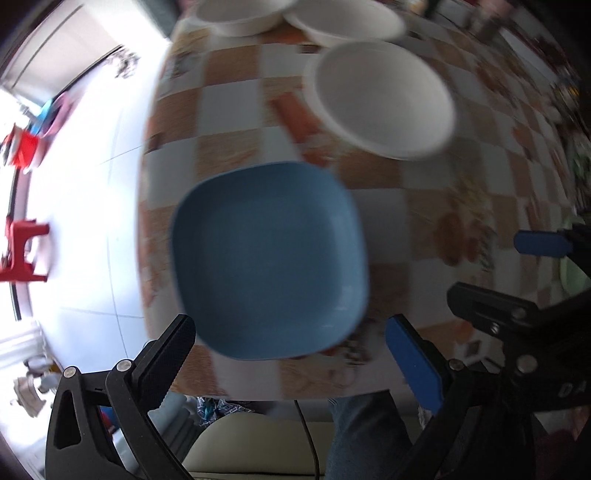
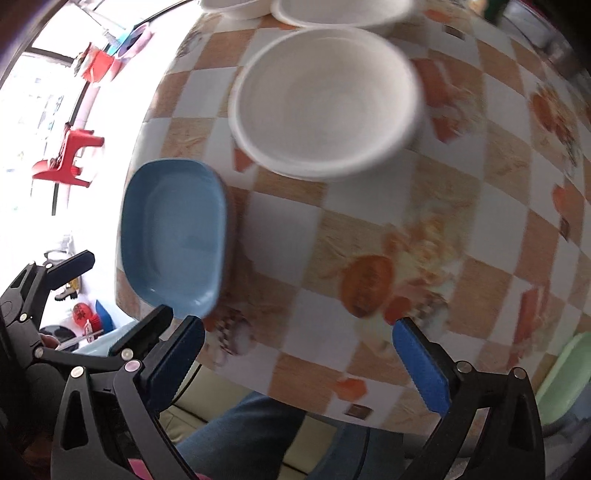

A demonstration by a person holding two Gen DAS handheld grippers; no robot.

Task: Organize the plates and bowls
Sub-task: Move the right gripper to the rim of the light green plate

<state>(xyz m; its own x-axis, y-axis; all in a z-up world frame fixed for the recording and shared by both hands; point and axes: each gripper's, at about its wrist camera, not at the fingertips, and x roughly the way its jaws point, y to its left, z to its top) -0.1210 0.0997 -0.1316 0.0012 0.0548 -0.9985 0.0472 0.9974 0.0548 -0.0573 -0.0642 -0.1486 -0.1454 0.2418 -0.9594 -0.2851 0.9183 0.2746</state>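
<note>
A blue square plate point(image 1: 269, 262) lies on the checkered tablecloth near the table's front edge; it also shows in the right wrist view point(image 2: 173, 236). A white bowl point(image 1: 380, 98) stands behind it, also in the right wrist view point(image 2: 325, 99). Two more white bowls point(image 1: 347, 18) sit at the far edge. My left gripper point(image 1: 295, 354) is open and empty, just in front of the blue plate. My right gripper point(image 2: 299, 354) is open and empty, over the table's front edge to the right of the plate.
A pale green plate point(image 2: 565, 369) lies at the right edge of the table. A red stool point(image 2: 66, 155) stands on the white tiled floor to the left. The person's legs in jeans point(image 2: 236, 432) are below the table edge.
</note>
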